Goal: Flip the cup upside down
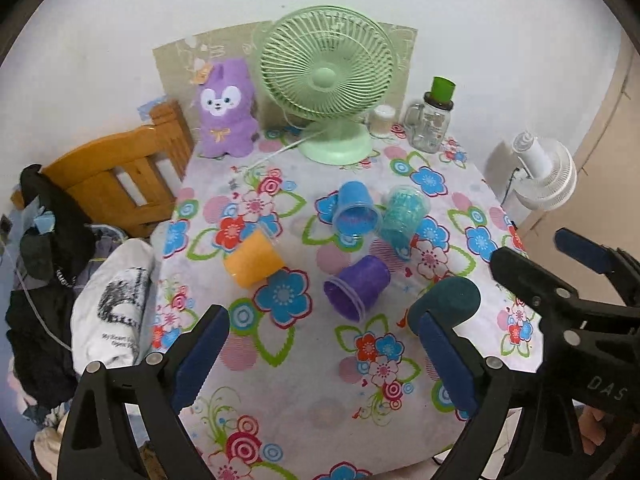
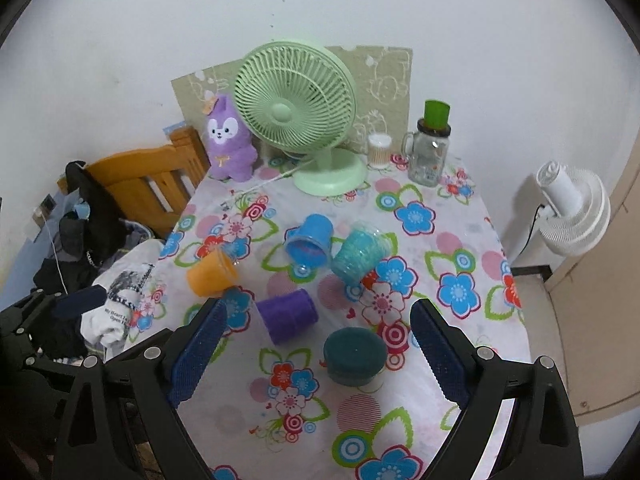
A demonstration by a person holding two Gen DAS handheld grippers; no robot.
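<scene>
Several plastic cups are on the flowered tablecloth [image 2: 460, 240]. A dark teal cup [image 2: 354, 356] stands upside down between my right gripper's open fingers; it also shows in the left wrist view [image 1: 448, 300]. A purple cup [image 2: 288, 314] [image 1: 358, 286], an orange cup [image 2: 212, 274] [image 1: 252, 260], a blue cup [image 2: 310, 240] [image 1: 356, 210] and a light teal cup [image 2: 358, 254] [image 1: 404, 212] lie on their sides. My left gripper [image 1: 324, 354] is open and empty above the near table. My right gripper [image 2: 318, 354] is open, holding nothing.
A green table fan [image 2: 296, 112], a purple plush toy [image 2: 230, 144], a glass jar with a green cup on it [image 2: 430, 152] and a small white container [image 2: 380, 150] stand at the back. A wooden chair [image 2: 152, 184] with clothes is left; a white fan [image 2: 572, 204] right.
</scene>
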